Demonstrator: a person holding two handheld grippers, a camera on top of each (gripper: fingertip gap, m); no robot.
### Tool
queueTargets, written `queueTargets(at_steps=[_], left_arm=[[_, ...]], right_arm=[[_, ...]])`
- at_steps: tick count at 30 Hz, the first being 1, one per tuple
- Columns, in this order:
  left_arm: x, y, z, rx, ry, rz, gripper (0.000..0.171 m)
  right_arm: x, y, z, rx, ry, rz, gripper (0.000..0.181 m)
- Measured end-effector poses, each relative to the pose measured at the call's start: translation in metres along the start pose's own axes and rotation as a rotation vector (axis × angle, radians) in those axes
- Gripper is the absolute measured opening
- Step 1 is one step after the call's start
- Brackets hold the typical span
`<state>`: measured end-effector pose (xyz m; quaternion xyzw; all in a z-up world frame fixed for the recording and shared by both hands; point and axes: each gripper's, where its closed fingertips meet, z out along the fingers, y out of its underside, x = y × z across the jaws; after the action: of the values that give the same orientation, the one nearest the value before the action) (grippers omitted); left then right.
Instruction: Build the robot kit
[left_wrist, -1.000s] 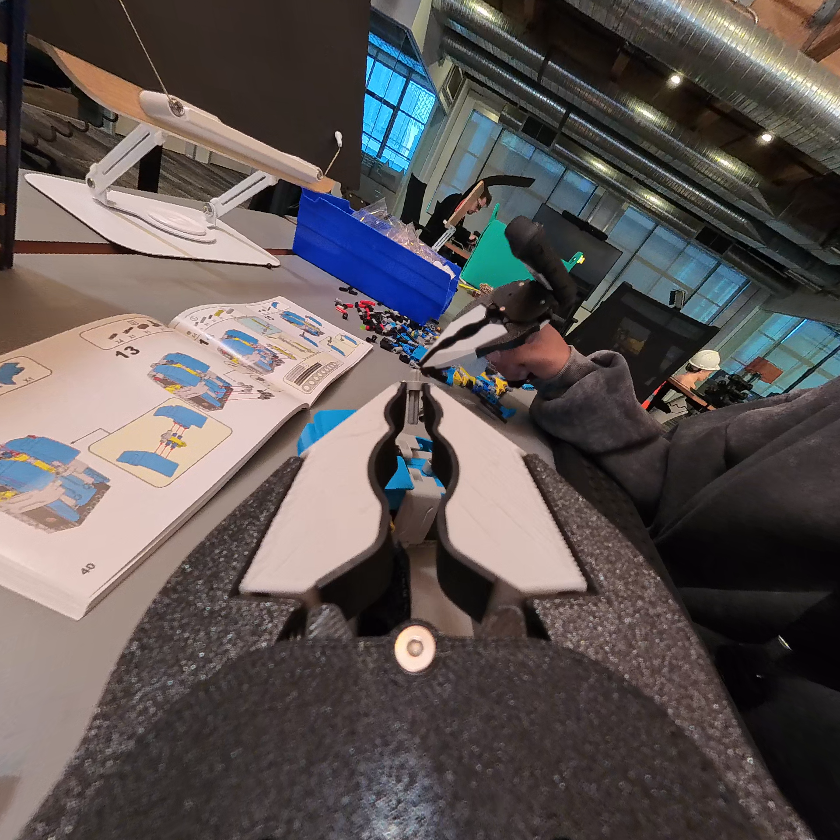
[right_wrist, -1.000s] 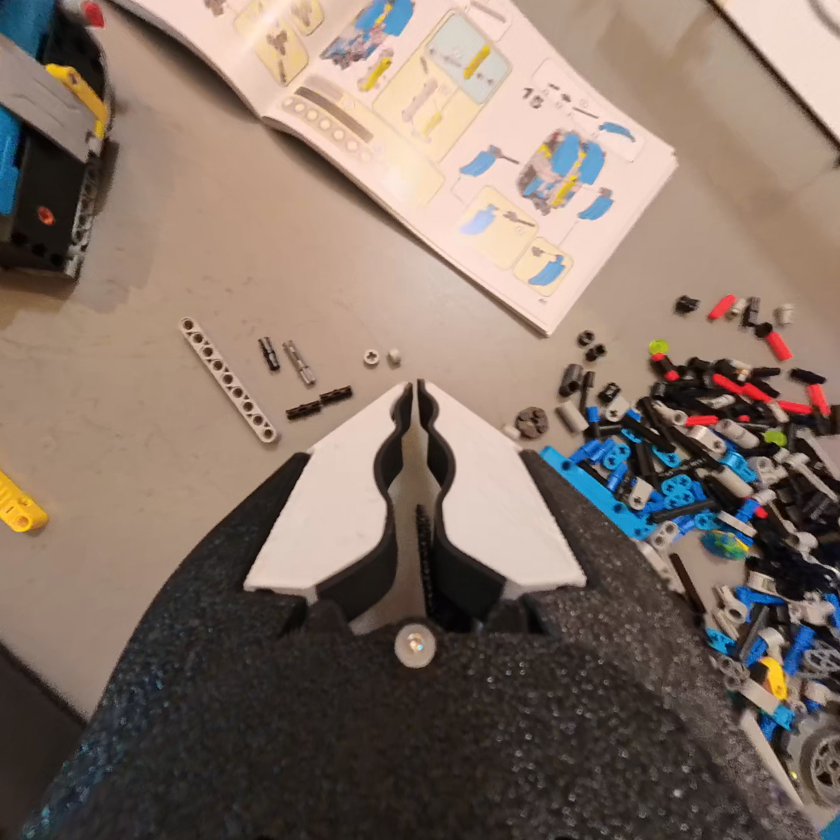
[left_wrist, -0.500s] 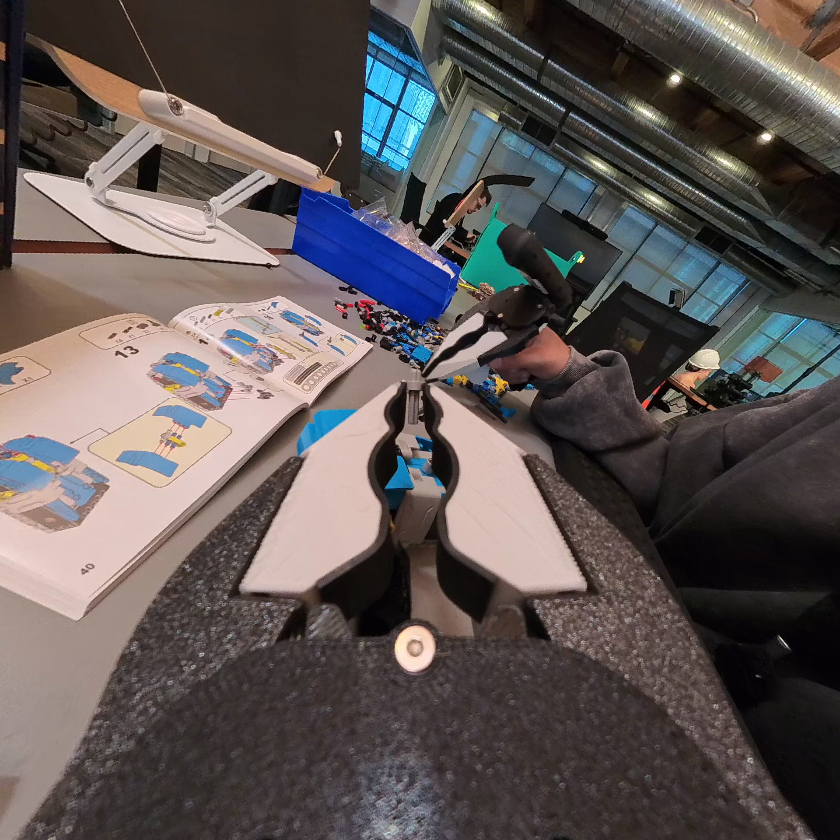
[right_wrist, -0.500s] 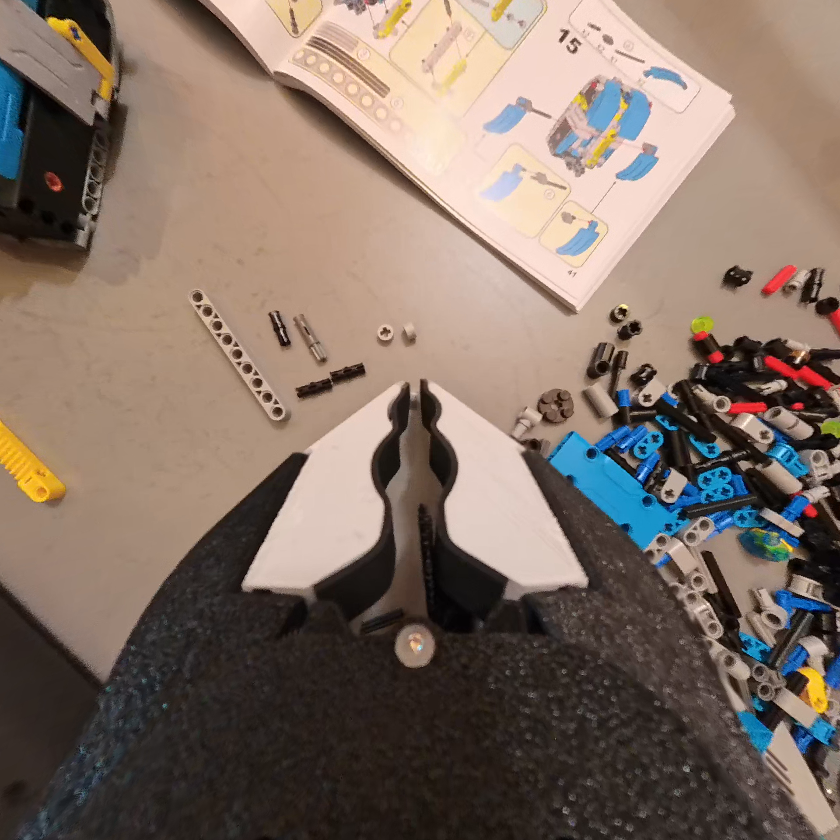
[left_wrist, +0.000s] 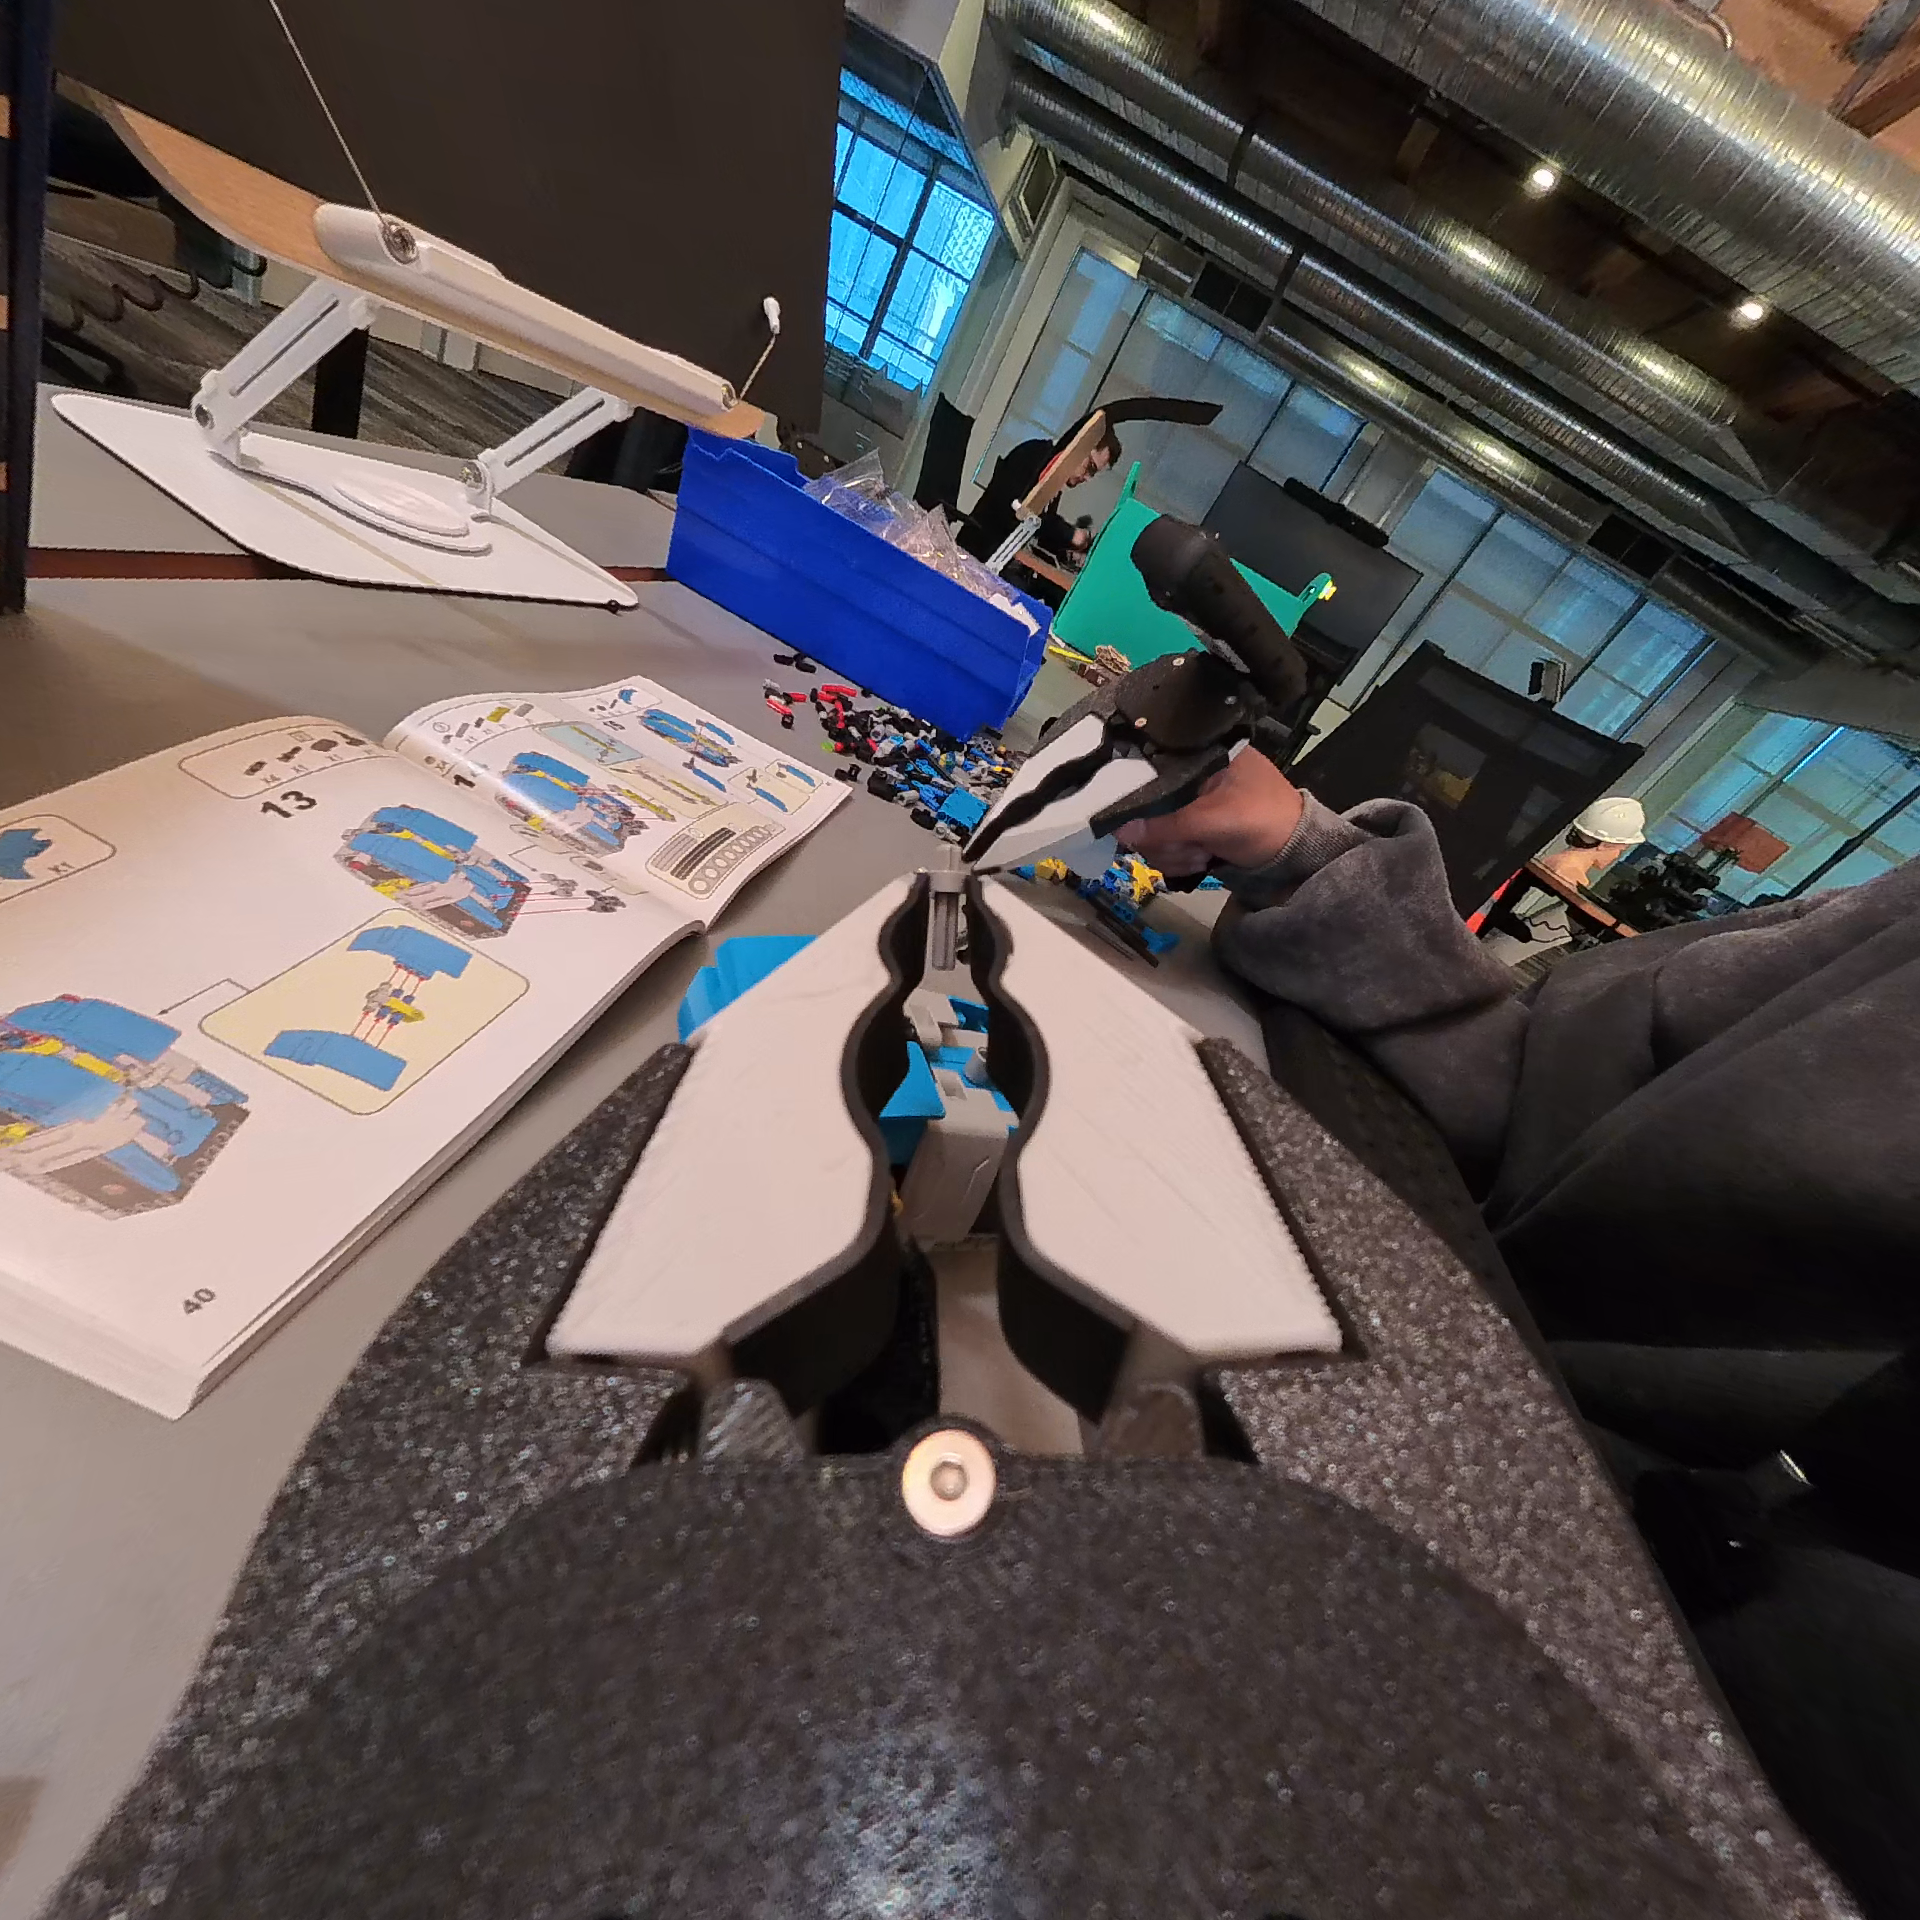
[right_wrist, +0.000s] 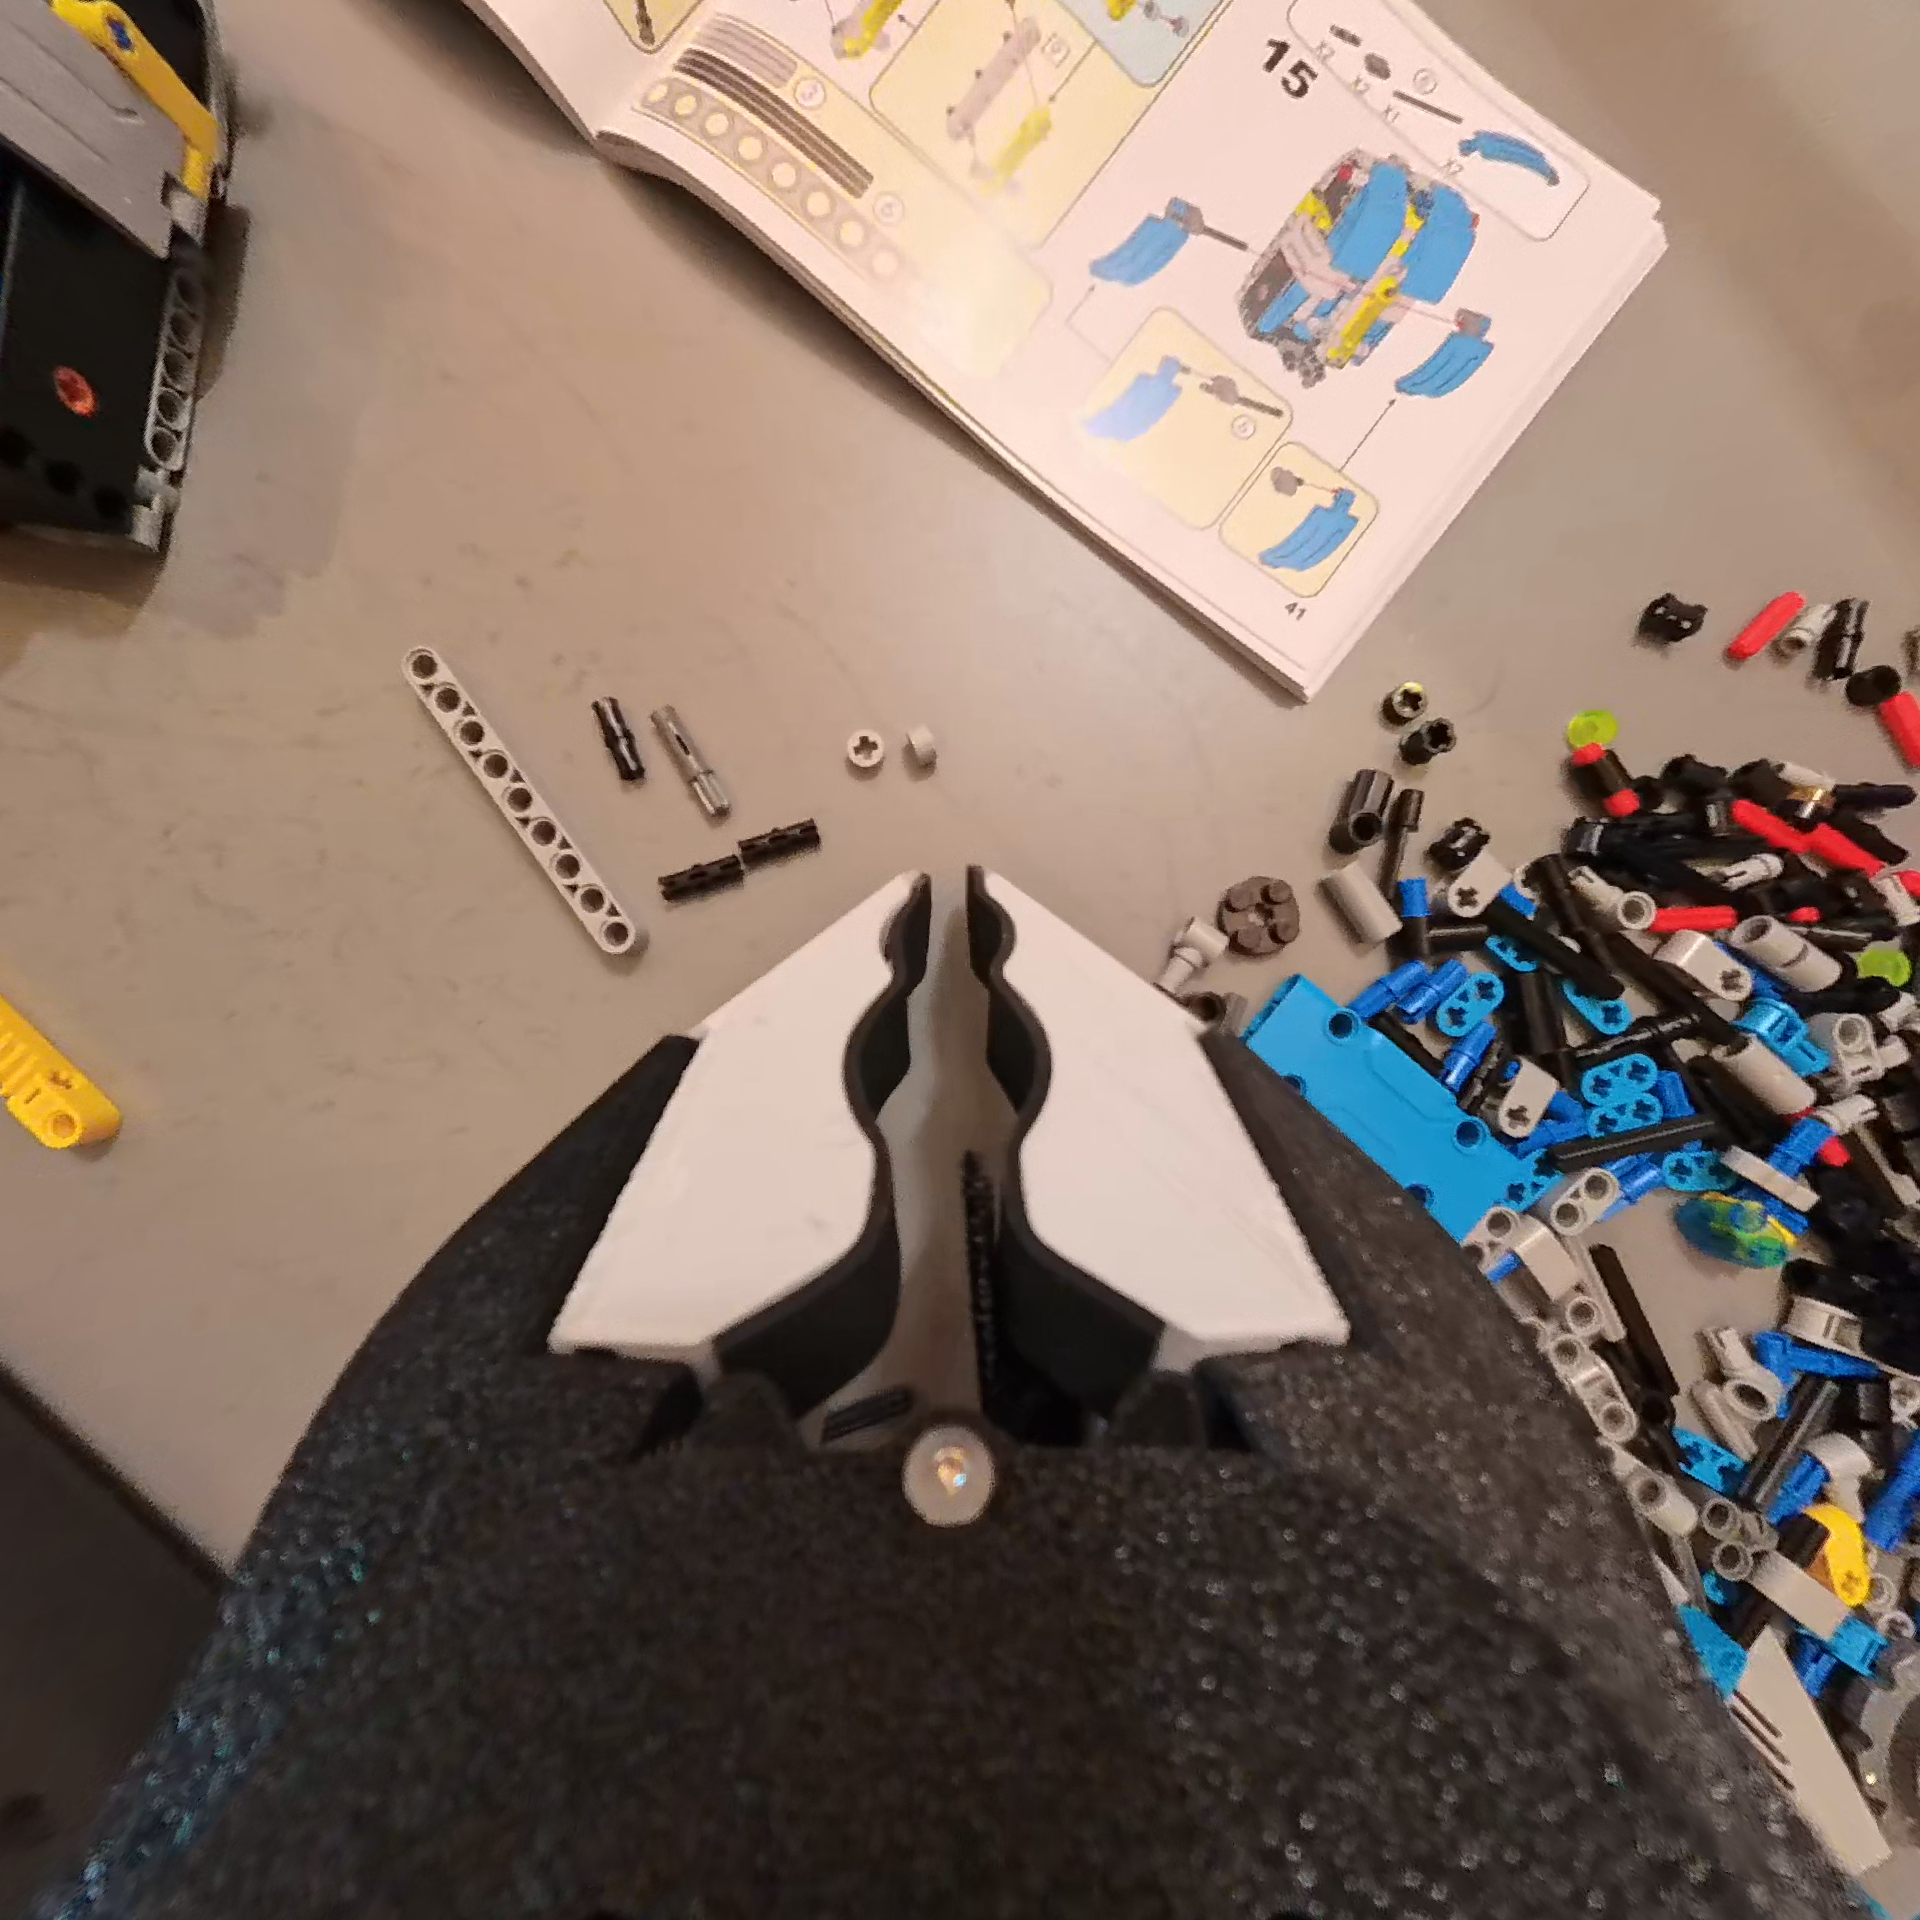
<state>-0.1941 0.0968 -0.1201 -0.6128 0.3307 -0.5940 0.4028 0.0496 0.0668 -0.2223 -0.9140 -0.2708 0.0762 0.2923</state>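
A: What does the left gripper (left_wrist: 943, 883) have?

B: Its jaws are closed on a thin grey pin (left_wrist: 943, 920), pinched upright at the very tips. Below them sits a blue and grey toy model (left_wrist: 940, 1101) on the grey table (left_wrist: 343, 644), next to the open booklet (left_wrist: 343, 935).

A: And the right gripper (right_wrist: 948, 883)?

B: It hangs over the table with its jaws slightly parted and nothing between them. Two black pins (right_wrist: 740, 858) lie just ahead to the left, two small grey bushes (right_wrist: 891, 748) just ahead. The long grey beam (right_wrist: 517, 798) lies farther left, and the pile of small parts (right_wrist: 1662, 1039) is to the right.

A: Are the grippers near each other?

B: From the left camera, the right gripper's tips (left_wrist: 1023, 831) appear just beside the grey pin.
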Motion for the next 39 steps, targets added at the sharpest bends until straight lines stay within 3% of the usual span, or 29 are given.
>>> queueTargets(at_steps=[15,21,26,34,39], left_arm=[[0.0,0.0,0.0,0.0,0.001,-0.001,0.007],[-0.001,0.0,0.0,0.0,0.002,-0.008,0.007],[-0.002,0.0,0.0,0.003,0.002,-0.014,0.007],[0.0,0.001,0.001,-0.007,0.001,0.004,0.007],[0.013,0.006,0.005,-0.04,0.015,0.107,0.006]], right_arm=[[-0.007,0.013,0.001,-0.048,-0.032,-0.031,0.012],[-0.012,-0.001,-0.026,0.088,-0.052,0.006,0.014],[-0.016,0.022,-0.005,-0.032,-0.033,-0.021,0.015],[-0.013,0.02,-0.005,-0.027,-0.03,-0.011,0.012],[-0.015,0.021,-0.004,-0.029,-0.047,0.003,0.007]])
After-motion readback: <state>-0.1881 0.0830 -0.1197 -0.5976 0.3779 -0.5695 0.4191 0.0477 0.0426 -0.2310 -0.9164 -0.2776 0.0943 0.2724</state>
